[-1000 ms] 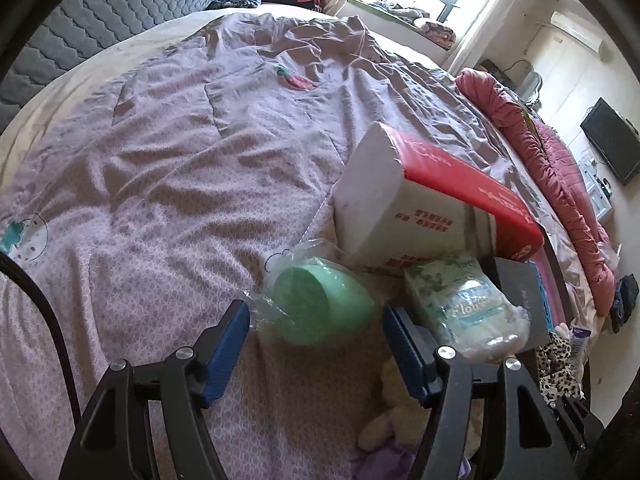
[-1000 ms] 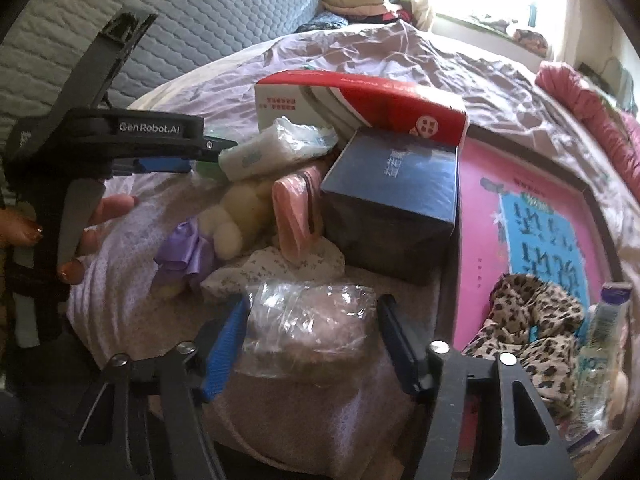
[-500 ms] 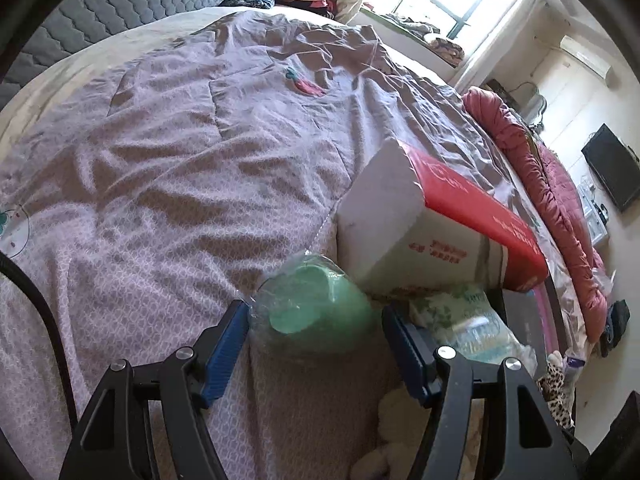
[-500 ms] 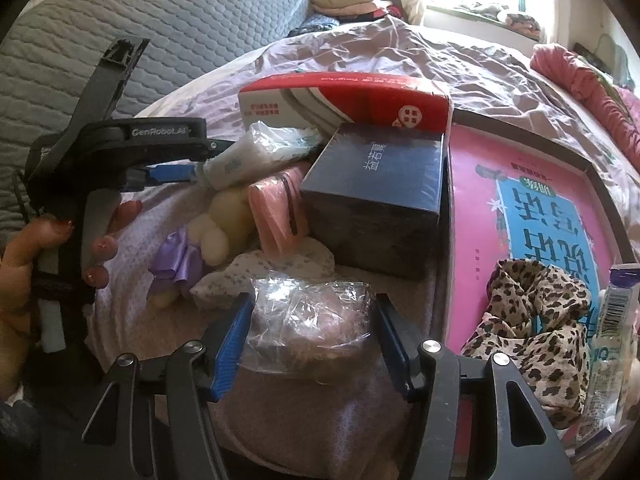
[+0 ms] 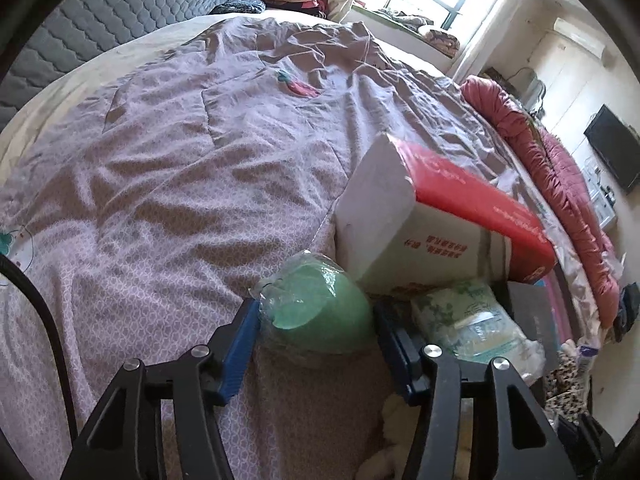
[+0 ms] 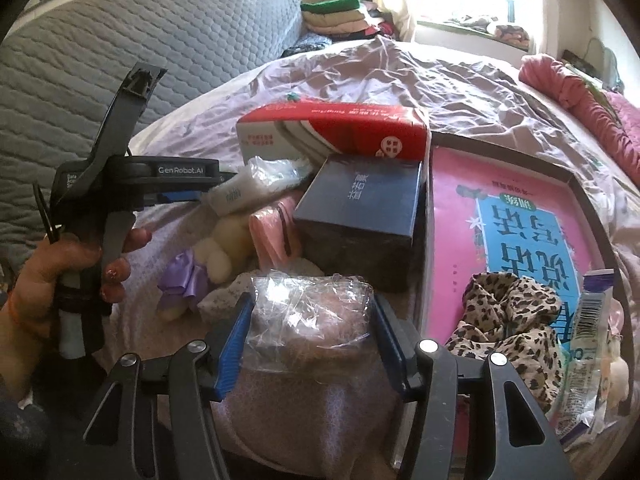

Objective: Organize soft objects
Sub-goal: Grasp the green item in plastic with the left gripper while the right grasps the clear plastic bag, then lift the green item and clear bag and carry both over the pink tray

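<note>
My left gripper [image 5: 316,328] is shut on a green soft object in clear plastic wrap [image 5: 320,316], held just above the bed next to a red and white tissue pack [image 5: 432,236]. My right gripper [image 6: 310,332] is shut on a pink soft object in clear plastic wrap [image 6: 308,312]. The left gripper [image 6: 192,188] also shows in the right wrist view, in a hand. A plush toy with a purple bow [image 6: 216,248], a pink pouch [image 6: 272,232], a leopard scrunchie [image 6: 512,320] and a small wipes pack [image 5: 476,320] lie near.
A dark blue box [image 6: 360,204] and a pink book in a dark tray [image 6: 516,216] lie on the mauve bedspread [image 5: 180,168]. A tube [image 6: 588,328] lies at the right. A grey quilted headboard [image 6: 120,52], folded clothes [image 6: 340,12] and a rolled pink quilt [image 5: 560,184] border the bed.
Both pairs of jaws closed in on their wrapped objects. The left gripper lifted the green object toward the tissue pack. The right gripper came closer around the pink object.
</note>
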